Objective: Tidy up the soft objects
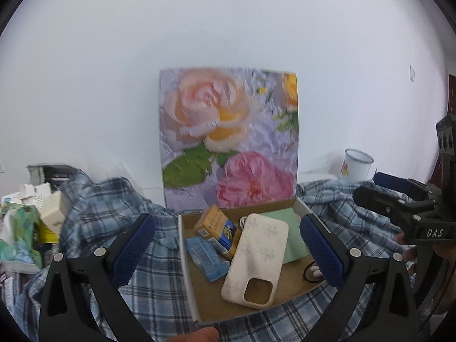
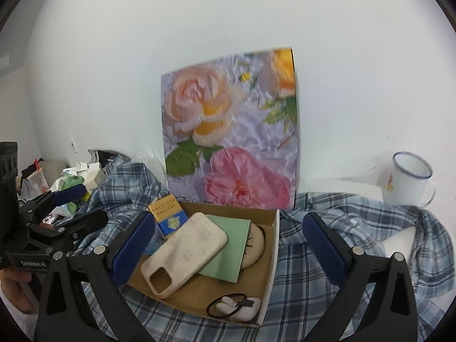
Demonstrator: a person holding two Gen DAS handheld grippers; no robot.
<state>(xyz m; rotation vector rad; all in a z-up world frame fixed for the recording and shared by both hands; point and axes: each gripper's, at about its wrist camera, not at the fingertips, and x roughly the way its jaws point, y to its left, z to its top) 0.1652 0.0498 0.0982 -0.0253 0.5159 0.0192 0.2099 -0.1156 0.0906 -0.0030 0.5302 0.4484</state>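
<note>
Both my grippers, left gripper (image 1: 228,245) and right gripper (image 2: 228,242), gape wide and hold nothing above the shallow cardboard box with the floral lid (image 2: 272,245). The rumpled blue plaid cotton shirt (image 2: 342,256) lies under and around it, spreading toward three o'clock. If I tug that cloth, the box could tip, spilling the cream silicone phone case (image 2: 182,250); the white enamel mug (image 2: 410,182) at two o'clock could topple.

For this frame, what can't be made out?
- Round beige item, right wrist view: mostly under the green card.
- Pale blue packet, left wrist view: partly under the phone case, print unreadable.
- Left-hand clutter pile: blurred, cut by the edge.
- Plaid shirt: its full extent is cut off.
</note>
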